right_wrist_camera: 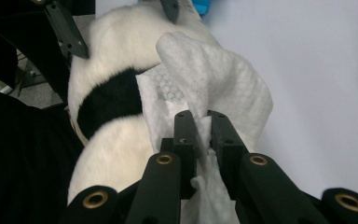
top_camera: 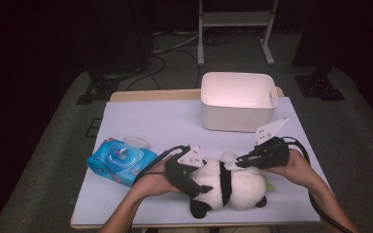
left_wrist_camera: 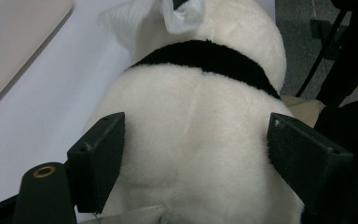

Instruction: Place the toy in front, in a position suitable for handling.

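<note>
A black and white panda plush (top_camera: 238,187) lies on the white table cover near the front edge. My left gripper (top_camera: 196,187) comes at it from the left. In the left gripper view its jaws press into the plush's white body (left_wrist_camera: 196,93) from both sides. My right gripper (top_camera: 238,163) reaches in from the right and is shut on a white wet wipe (top_camera: 229,159). In the right gripper view the wipe (right_wrist_camera: 214,74) is pinched between the two pads and drapes over the plush (right_wrist_camera: 116,140) by its black band.
A blue pack of wipes (top_camera: 119,162) lies at the left with its round lid (top_camera: 135,142) flipped open. An empty white bin (top_camera: 238,116) stands at the back of the table. Dark floor with cables and a metal stand (top_camera: 235,29) lies beyond.
</note>
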Demonstrator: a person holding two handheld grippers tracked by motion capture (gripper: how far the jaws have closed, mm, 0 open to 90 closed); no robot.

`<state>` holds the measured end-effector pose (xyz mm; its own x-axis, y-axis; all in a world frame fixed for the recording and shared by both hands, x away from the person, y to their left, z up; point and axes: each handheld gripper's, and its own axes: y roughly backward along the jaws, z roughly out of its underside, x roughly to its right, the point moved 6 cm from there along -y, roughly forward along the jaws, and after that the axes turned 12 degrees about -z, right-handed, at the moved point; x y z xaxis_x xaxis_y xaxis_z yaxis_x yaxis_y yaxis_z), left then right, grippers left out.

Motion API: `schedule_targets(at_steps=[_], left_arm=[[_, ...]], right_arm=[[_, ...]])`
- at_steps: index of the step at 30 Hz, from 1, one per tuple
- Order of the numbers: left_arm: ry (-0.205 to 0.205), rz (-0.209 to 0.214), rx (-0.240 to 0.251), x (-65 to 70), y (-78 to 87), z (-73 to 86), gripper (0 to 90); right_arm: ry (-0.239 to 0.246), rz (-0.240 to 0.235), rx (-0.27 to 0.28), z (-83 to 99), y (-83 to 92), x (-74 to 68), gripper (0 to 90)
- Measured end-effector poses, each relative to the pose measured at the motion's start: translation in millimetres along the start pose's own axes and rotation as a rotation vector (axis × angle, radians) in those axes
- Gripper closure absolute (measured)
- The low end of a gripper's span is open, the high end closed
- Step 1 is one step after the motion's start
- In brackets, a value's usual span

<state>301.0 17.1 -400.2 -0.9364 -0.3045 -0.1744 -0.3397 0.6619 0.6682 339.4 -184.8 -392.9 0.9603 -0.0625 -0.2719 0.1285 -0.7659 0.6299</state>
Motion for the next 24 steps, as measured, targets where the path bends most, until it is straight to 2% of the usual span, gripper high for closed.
schedule_targets(at_steps=[5,8,17,18,24], left_arm=[[-0.007,-0.006,0.004,2.2,0.6,0.2,20.6],[-0.012,-0.011,-0.001,3.3,1.1,0.1,20.5],[-0.019,-0.011,-0.008,3.4,1.8,0.7,20.2],[-0.019,-0.007,-0.006,2.7,1.9,1.1,20.3],[-0.006,-0.006,-0.001,1.9,1.6,2.1,20.5]], right_arm=[[-0.05,0.02,0.021,15.4,13.6,3.9,81.7],[-0.047,0.019,0.017,14.8,12.8,3.9,81.7],[0.006,0.004,-0.011,-5.8,-6.5,5.1,81.4],[0.001,0.006,-0.012,-6.5,-7.2,4.9,81.5],[-0.022,0.022,-0.006,3.3,5.2,5.1,81.4]])
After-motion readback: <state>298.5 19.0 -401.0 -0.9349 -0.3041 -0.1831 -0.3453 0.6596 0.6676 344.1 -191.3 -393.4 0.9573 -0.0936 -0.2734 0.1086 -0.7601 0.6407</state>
